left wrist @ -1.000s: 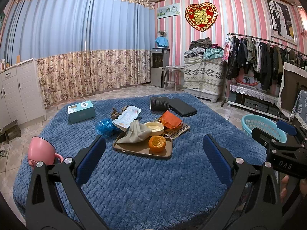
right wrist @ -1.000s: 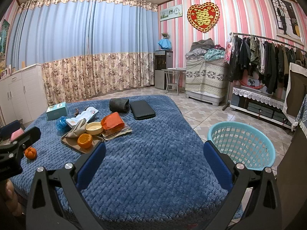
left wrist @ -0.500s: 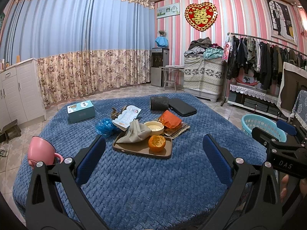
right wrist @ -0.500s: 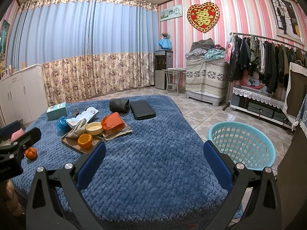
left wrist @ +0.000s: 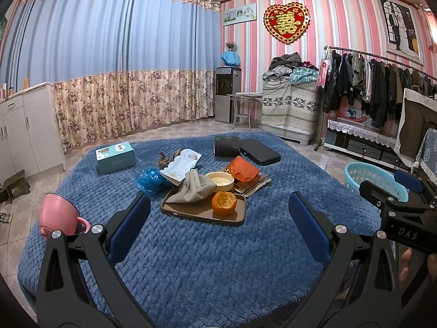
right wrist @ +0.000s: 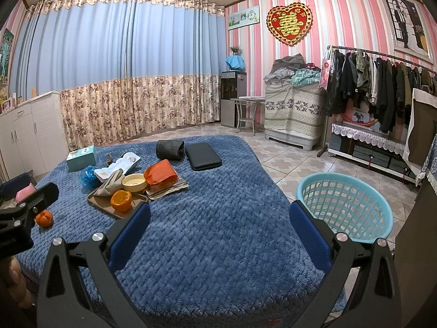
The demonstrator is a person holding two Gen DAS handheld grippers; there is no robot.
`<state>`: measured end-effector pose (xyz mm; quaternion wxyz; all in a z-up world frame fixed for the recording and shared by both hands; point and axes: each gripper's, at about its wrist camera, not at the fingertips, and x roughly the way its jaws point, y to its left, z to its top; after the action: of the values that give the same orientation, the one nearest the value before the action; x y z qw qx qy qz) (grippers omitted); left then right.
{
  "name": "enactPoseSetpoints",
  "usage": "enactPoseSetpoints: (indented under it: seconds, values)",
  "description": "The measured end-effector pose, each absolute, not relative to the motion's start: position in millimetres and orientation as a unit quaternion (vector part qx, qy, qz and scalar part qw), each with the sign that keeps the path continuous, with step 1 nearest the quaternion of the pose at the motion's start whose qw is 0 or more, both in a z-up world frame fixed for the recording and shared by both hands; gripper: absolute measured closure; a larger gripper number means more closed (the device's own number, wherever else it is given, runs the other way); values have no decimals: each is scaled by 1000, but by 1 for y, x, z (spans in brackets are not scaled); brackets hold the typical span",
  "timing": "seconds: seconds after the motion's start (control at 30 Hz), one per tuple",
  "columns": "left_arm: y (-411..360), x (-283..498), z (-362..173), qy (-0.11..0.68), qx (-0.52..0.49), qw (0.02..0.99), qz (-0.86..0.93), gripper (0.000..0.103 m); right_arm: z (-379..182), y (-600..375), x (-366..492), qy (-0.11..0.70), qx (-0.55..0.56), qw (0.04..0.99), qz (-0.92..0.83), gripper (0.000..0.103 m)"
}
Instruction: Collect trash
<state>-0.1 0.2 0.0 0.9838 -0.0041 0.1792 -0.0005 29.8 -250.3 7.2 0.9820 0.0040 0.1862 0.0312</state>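
While the right view alone shows a small orange (right wrist: 44, 218) near the bed's (right wrist: 218, 235) left edge, both tongs, left (left wrist: 218, 228) and right (right wrist: 220, 228), gape empty. The tray (left wrist: 191, 211) mid-bed holds orange peel (left wrist: 224, 203); the basket (right wrist: 344, 207) stands beside the bed.

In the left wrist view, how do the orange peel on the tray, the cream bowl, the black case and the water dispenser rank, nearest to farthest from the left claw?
From the left claw:
1. Orange peel, front of the tray.
2. Cream bowl, just behind it.
3. Black case, far right of the blanket.
4. Water dispenser, by the back wall.
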Motion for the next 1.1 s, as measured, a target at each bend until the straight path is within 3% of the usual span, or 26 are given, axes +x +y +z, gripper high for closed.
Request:
enactPoseSetpoints:
  seconds: [1.1]
  values:
    - [12,2,-16,191,-10,982,-5,5,2,-248,33,189,-2,982,26,4]
